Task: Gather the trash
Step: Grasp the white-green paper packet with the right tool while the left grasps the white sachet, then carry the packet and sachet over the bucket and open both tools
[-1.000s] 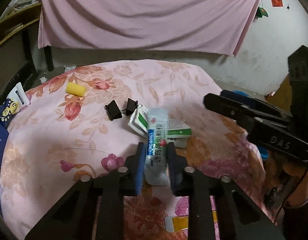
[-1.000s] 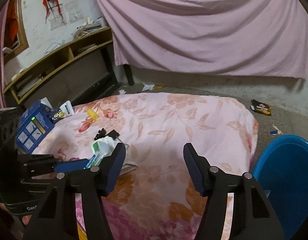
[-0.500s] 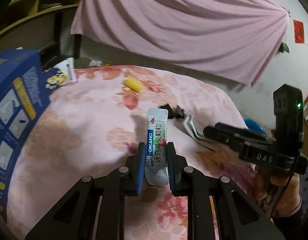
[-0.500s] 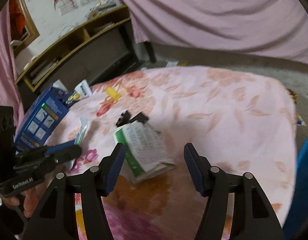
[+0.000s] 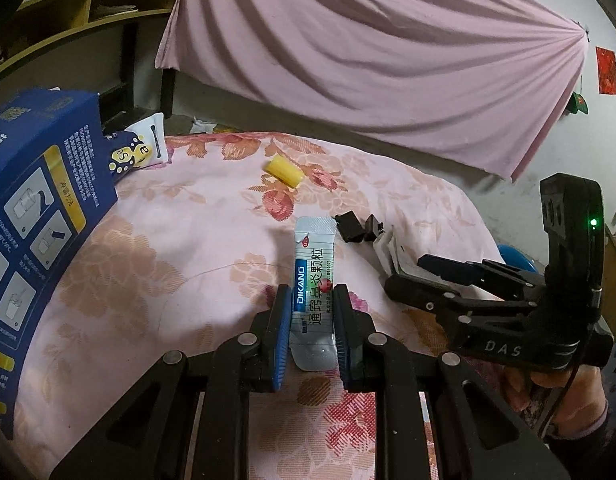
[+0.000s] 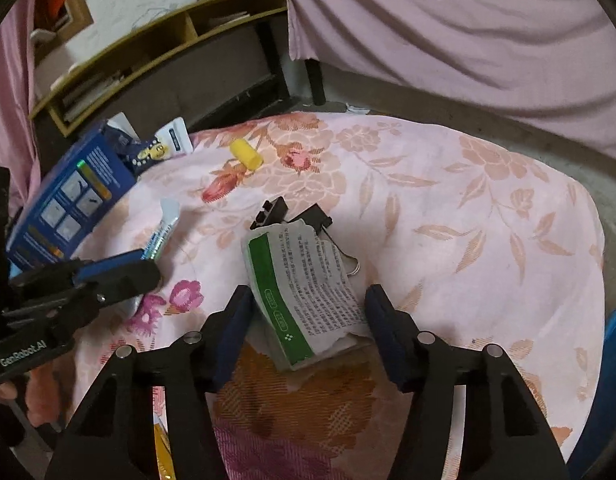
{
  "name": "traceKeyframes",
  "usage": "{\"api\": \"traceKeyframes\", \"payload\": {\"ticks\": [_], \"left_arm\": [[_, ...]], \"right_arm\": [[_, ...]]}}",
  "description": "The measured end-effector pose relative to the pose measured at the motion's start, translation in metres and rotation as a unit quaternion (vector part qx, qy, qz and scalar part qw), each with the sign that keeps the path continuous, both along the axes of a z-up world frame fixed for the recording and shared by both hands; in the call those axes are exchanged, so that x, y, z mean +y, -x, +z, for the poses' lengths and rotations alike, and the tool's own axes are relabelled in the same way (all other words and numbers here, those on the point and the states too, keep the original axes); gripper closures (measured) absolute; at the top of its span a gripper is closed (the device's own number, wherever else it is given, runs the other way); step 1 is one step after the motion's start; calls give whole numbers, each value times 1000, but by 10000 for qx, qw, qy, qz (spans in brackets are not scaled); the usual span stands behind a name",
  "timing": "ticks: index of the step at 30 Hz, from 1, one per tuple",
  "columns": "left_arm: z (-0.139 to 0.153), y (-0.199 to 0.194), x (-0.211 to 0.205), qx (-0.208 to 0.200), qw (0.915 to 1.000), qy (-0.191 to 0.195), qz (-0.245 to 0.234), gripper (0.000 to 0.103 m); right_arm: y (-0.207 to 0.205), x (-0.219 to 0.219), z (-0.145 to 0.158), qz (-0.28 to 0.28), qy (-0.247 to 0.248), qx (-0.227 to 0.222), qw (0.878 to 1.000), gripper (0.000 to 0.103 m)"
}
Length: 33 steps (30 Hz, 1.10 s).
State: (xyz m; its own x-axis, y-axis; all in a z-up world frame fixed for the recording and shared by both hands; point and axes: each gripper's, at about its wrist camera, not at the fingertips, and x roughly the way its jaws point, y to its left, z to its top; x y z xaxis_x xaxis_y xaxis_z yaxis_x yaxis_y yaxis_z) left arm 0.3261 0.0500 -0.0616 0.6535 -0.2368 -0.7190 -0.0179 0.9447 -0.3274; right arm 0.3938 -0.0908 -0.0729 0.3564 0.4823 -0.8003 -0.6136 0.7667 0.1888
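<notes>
Both tongs work over a floral pink cloth (image 6: 447, 200): left tongs (image 5: 308, 332) clamp a sachet (image 5: 313, 276), right tongs (image 6: 308, 320) gape.

left gripper (image 5: 308, 334): black frame, blue pads, silver screws, "GenRobot.AI" lettering
right gripper (image 6: 308, 328): black frame, dark blue pads, silver screws, "DAS" marking, green light

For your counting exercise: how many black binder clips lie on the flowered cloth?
2. One binder clip lies just beyond the folded leaflet; the other clip sits beside it, partly under the leaflet. More could be hidden beneath.
</notes>
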Motion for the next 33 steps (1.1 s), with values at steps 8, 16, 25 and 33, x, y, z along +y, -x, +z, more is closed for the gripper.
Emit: {"api": "traceKeyframes", "payload": {"ticks": [8, 16, 25, 33], "left_arm": [[7, 9, -1, -272, 9994, -133, 166, 86], [21, 28, -2, -699, 9947, -414, 634, 86], [56, 49, -26, -1728, 9772, -995, 733, 86], [101, 59, -70, -2590, 9620, -860, 125, 86]], "right_arm": [[6, -1, 3, -139, 30, -160, 9998, 54], [30, -17, 28, -533, -214, -1035, 9930, 54], [68, -64, 66, -1080, -1107, -2328, 9601, 54], [101, -110, 95, -1728, -1111, -3543, 9123, 54]]}}
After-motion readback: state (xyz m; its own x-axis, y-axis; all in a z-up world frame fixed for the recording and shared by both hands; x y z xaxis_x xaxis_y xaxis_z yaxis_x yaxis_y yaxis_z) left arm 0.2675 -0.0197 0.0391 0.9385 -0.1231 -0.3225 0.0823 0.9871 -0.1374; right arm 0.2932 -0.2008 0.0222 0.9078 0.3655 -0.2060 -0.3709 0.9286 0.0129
